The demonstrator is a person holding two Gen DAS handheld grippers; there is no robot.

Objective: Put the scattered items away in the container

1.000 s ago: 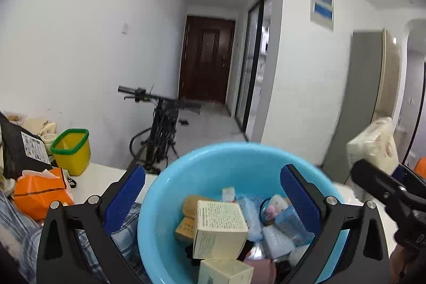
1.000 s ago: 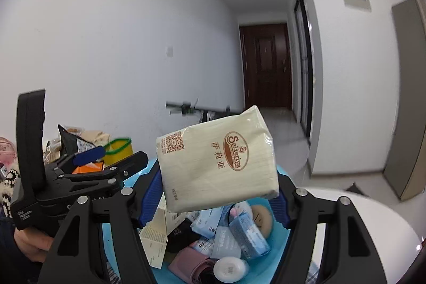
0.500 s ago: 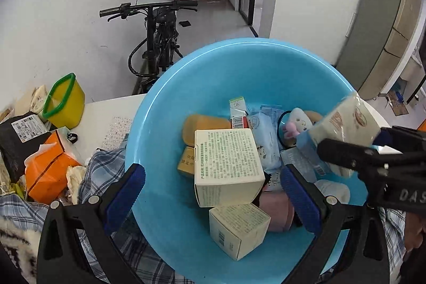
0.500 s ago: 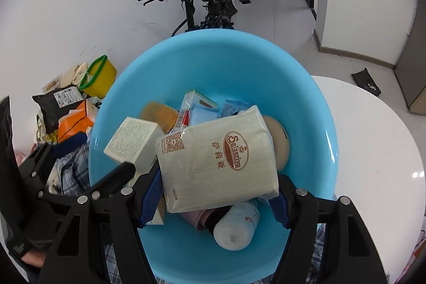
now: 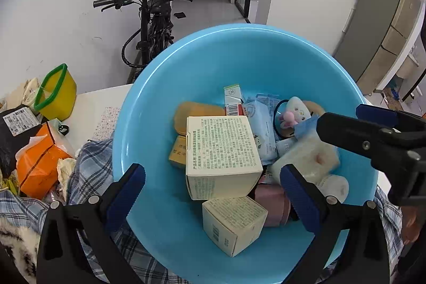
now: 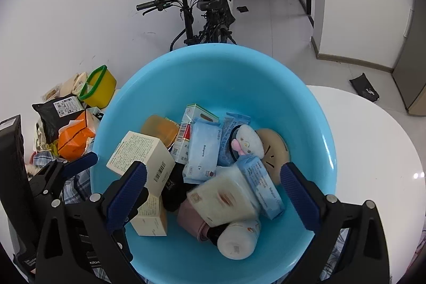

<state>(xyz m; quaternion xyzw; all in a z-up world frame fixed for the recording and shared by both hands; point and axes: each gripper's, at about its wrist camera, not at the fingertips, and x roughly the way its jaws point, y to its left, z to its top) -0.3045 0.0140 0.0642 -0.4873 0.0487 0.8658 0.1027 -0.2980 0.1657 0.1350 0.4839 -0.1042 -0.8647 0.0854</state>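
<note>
A large light-blue basin (image 5: pixel 202 65) (image 6: pixel 266 87) holds several items: cream boxes (image 5: pixel 221 153), wipes packs (image 6: pixel 203 151), a small plush toy (image 6: pixel 249 141), a white bottle (image 6: pixel 238 240). The beige tissue pack (image 6: pixel 225 198) (image 5: pixel 306 159) lies blurred on top of the pile, free of any grip. My right gripper (image 6: pixel 213 193) is open and empty above the basin, jaws wide on either side of the pack. My left gripper (image 5: pixel 213 193) is open and empty over the basin's near side. The right gripper also shows at the right edge of the left wrist view (image 5: pixel 372 132).
Left of the basin lie an orange tissue pack (image 5: pixel 40 164), a black parcel (image 6: pixel 57 111), a yellow tub with green rim (image 5: pixel 57 92) and plaid cloth (image 5: pixel 87 164). The white round table (image 6: pixel 372 145) extends right. A bicycle (image 5: pixel 151 23) leans on the wall behind.
Both views tilted down over the basin. The right gripper opened and let go of the beige tissue pack, which dropped onto the pile in the basin.
</note>
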